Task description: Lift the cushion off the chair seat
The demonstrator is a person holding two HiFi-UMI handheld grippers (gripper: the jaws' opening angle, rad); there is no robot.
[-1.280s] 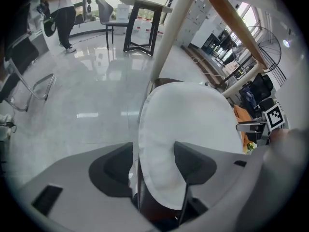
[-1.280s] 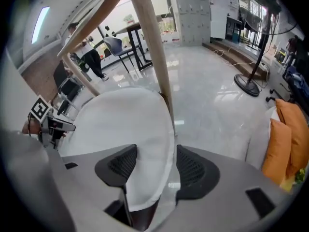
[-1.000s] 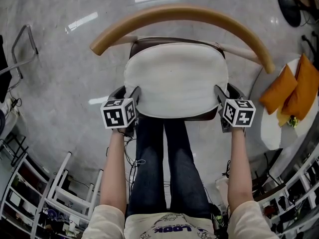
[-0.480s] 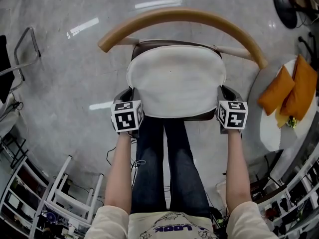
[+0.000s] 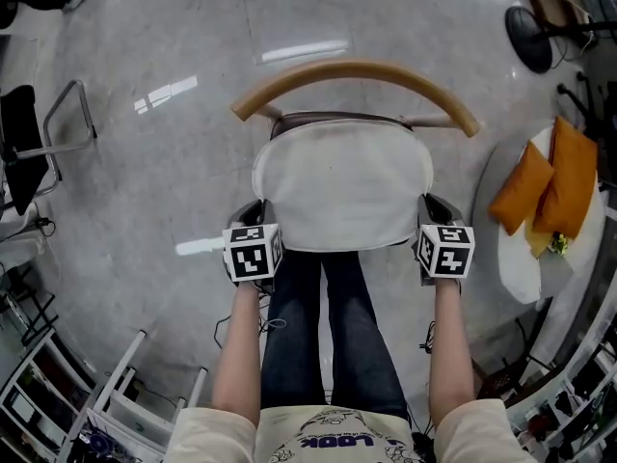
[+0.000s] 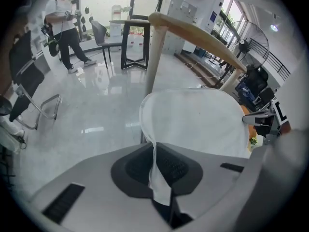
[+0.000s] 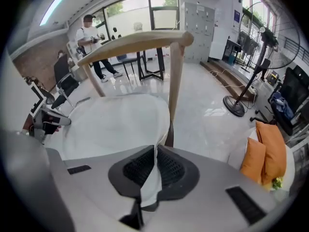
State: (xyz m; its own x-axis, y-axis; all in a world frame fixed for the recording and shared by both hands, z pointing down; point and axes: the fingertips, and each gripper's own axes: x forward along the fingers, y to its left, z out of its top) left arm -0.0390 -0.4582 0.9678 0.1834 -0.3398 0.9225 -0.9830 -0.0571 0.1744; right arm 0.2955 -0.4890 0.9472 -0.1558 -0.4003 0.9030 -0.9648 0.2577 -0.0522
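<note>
A white cushion hangs over the dark seat of a chair with a curved wooden backrest. My left gripper is shut on the cushion's near left edge. In the left gripper view, a fold of the cushion is pinched between the ribbed pads of the left gripper. My right gripper is shut on the near right edge. The right gripper view shows the right gripper clamping the same white fabric. Both grippers point steeply down.
Orange pillows lie on a round white table at the right, with a standing fan behind. A black metal-frame chair stands at the left. White racks line the near left. A person stands far off.
Both grippers went from open around the cushion's front corners to shut on them. They rose, and the cushion came up from the seat with them.
</note>
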